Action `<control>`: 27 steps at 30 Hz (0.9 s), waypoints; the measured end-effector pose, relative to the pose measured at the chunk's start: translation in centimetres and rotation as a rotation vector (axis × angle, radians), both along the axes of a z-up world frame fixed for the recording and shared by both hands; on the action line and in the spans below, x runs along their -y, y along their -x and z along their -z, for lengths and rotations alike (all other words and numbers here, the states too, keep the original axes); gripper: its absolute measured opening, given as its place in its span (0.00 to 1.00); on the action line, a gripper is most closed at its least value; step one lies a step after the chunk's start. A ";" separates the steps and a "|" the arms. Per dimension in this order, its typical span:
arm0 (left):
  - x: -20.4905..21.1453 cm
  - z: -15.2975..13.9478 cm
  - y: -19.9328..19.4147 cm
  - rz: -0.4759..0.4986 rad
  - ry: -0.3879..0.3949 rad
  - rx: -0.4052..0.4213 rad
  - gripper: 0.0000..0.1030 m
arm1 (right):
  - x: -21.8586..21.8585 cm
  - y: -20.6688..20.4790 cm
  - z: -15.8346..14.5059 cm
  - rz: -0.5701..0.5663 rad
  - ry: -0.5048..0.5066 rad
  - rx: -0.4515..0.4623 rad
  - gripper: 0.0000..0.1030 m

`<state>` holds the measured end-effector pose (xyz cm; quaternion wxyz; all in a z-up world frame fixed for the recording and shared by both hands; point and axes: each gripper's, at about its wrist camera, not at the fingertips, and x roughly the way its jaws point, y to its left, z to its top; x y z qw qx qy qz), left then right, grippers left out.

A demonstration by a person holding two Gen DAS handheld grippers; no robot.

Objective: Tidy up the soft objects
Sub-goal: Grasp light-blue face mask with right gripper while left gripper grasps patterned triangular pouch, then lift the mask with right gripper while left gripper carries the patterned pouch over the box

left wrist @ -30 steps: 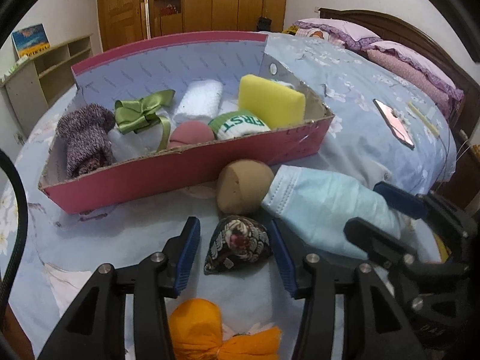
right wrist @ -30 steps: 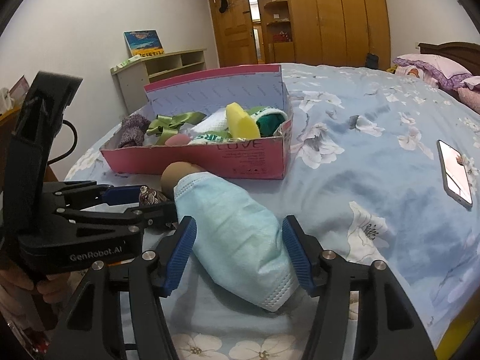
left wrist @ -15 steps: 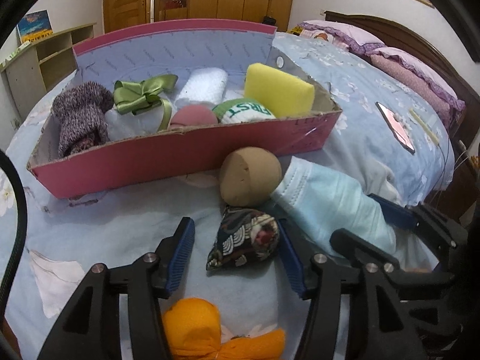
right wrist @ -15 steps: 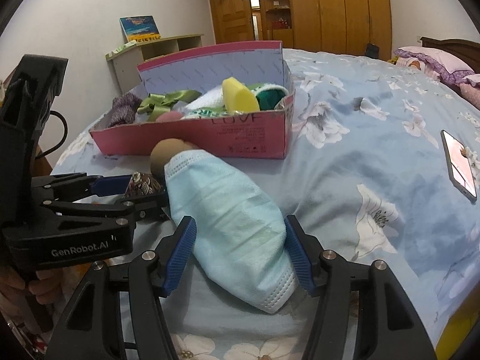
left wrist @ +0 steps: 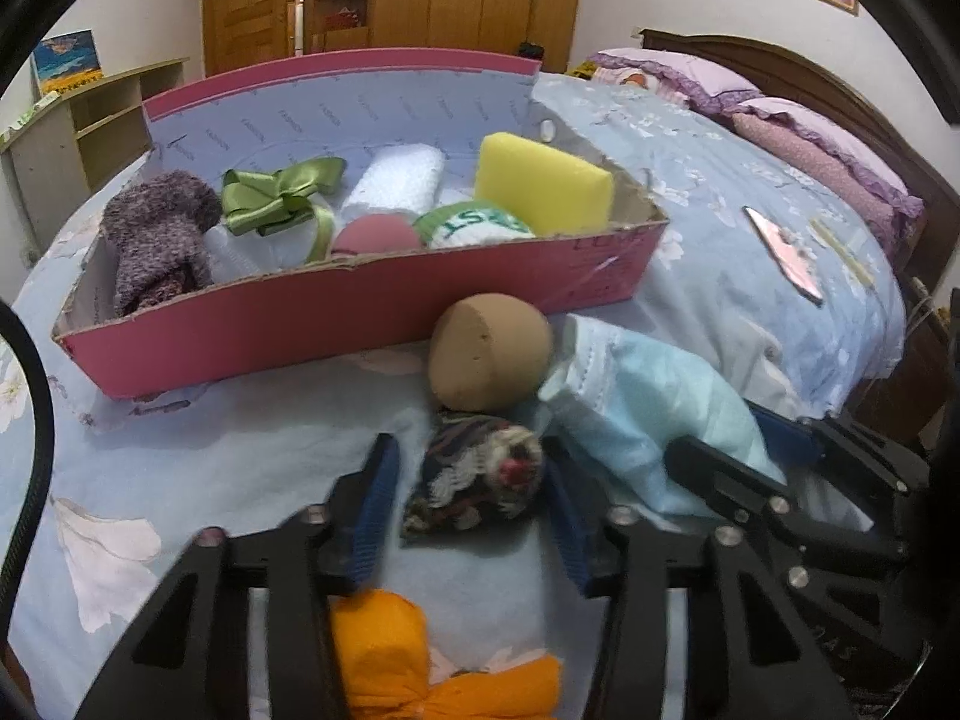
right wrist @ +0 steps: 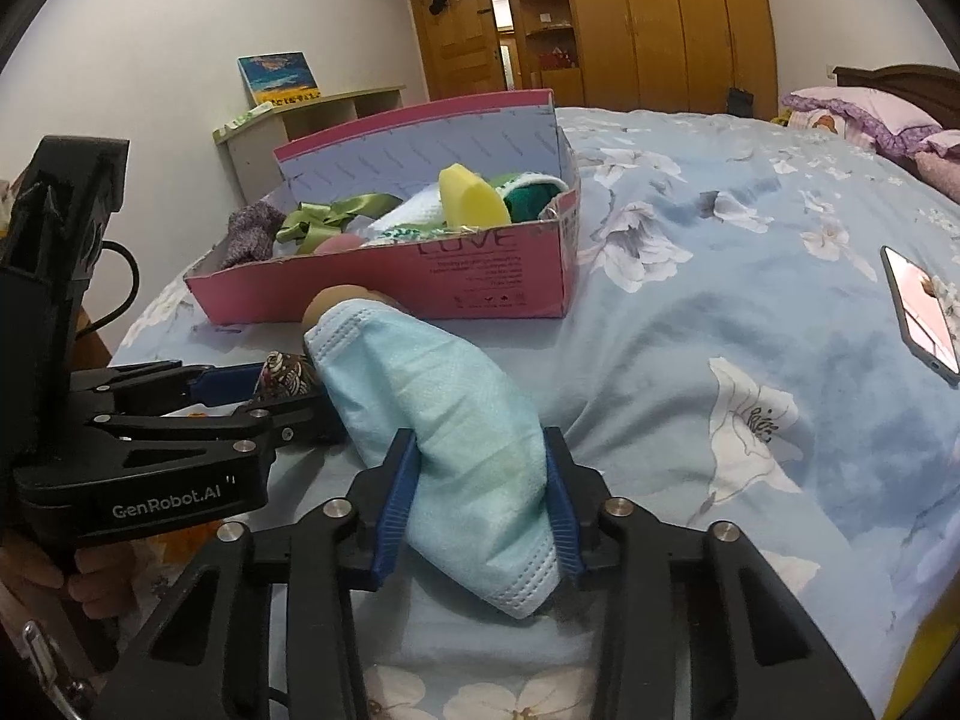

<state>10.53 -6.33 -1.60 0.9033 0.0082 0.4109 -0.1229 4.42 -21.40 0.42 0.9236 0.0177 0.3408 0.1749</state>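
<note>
Two grippers, both just closing: right gripper (right wrist: 480,498) fingers pinch the blue face mask (right wrist: 444,420); left gripper (left wrist: 468,516) fingers straddle the patterned pouch (left wrist: 474,480), left pad apart.

On my left gripper (right wrist: 288,387) I read "GenRobot.AI" in white along the body. The pink box (right wrist: 480,282) carries "LOVE" on its front wall, with small print beneath that I cannot make out. The green-and-white roll (left wrist: 474,225) shows letters ending "ST".
</note>
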 end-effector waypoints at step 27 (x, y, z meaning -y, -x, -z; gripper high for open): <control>-4.5 -5.2 3.2 -0.063 0.108 0.107 0.39 | -1.6 2.1 -4.2 -0.011 -0.126 0.054 0.32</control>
